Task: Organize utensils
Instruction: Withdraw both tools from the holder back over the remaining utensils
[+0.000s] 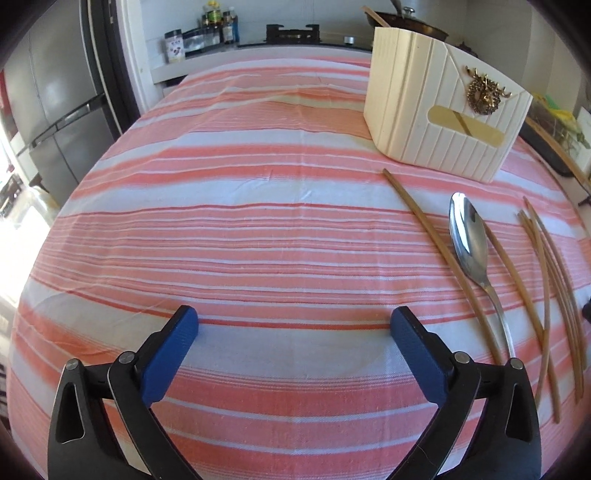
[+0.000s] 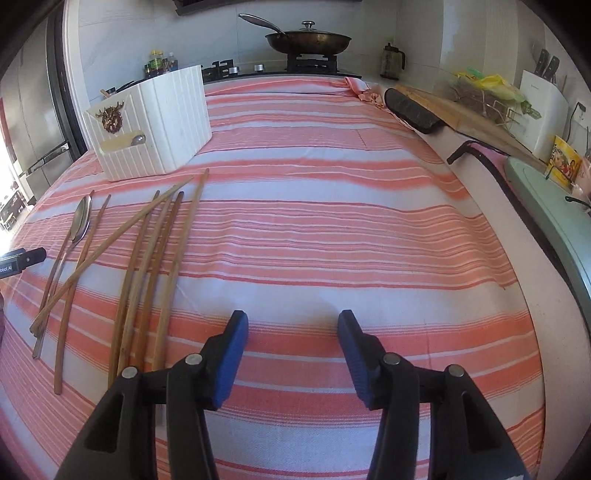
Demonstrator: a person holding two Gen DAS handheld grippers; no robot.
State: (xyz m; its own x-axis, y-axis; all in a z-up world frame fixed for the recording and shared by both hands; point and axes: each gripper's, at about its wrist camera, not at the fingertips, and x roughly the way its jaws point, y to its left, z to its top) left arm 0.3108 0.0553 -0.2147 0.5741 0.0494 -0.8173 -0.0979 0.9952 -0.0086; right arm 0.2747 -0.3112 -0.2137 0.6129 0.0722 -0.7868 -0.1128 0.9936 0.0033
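A cream ribbed utensil holder [image 1: 436, 110] [image 2: 155, 129] with a gold stag ornament stands at the back of the striped tablecloth [image 1: 240, 229] [image 2: 332, 221]. In front of it lie a steel spoon [image 1: 471, 243] [image 2: 79, 221] and several wooden chopsticks [image 1: 554, 295] [image 2: 155, 269], loosely spread. My left gripper [image 1: 293, 325] is wide open over bare cloth, left of the spoon, nothing between its blue pads. My right gripper [image 2: 293, 325] is open too, over bare cloth just right of the chopsticks, holding nothing.
A stove with a lidded pan [image 2: 308, 40] sits behind the table, with jars [image 1: 218, 22] beside it. A fridge [image 1: 55, 110] stands at the left. A chopping board [image 2: 461, 110], a dark roll [image 2: 410, 107] and a green tray [image 2: 546, 206] line the right side.
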